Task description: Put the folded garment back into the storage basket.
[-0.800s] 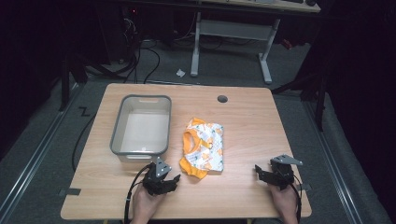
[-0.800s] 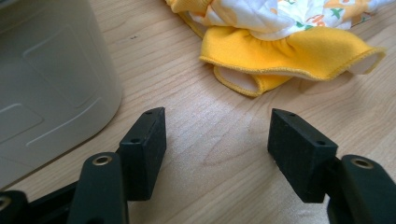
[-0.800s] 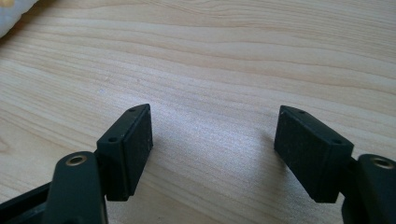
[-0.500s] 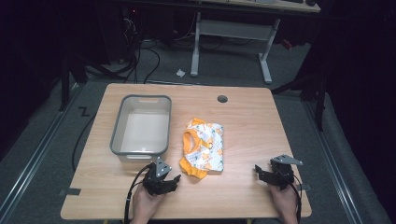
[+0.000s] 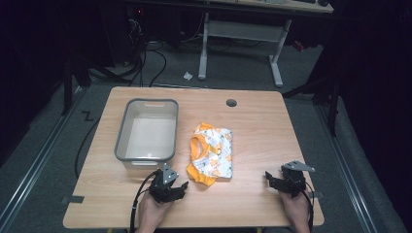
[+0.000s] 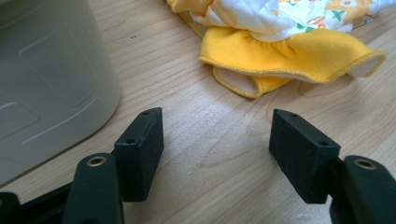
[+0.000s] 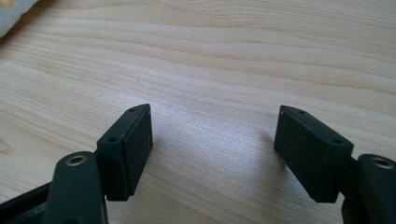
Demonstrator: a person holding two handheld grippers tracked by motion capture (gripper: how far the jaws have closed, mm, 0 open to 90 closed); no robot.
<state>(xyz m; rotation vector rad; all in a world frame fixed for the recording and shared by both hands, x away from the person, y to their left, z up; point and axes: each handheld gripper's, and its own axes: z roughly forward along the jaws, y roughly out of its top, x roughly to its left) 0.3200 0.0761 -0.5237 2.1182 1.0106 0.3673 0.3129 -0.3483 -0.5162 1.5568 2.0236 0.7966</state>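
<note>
A small folded garment (image 5: pixel 212 154), white with an orange print and yellow-orange trim, lies in the middle of the wooden table (image 5: pixel 252 126). My left gripper (image 5: pixel 176 189) rests near the front edge, just left of the garment's near hem, with its jaws open and empty. In the left gripper view the yellow hem (image 6: pixel 289 60) lies a short way beyond the open jaws of that gripper (image 6: pixel 217 149). My right gripper (image 5: pixel 273 180) sits at the front right, open on bare wood; in its own view the right gripper (image 7: pixel 212 151) has nothing between its fingers.
A grey plastic bin (image 5: pixel 146 130), empty, stands left of the garment; its rounded corner (image 6: pixel 46 79) is close to my left jaw. A round cable hole (image 5: pixel 231 103) lies at the table's far side. Desk legs and cables stand on the floor beyond.
</note>
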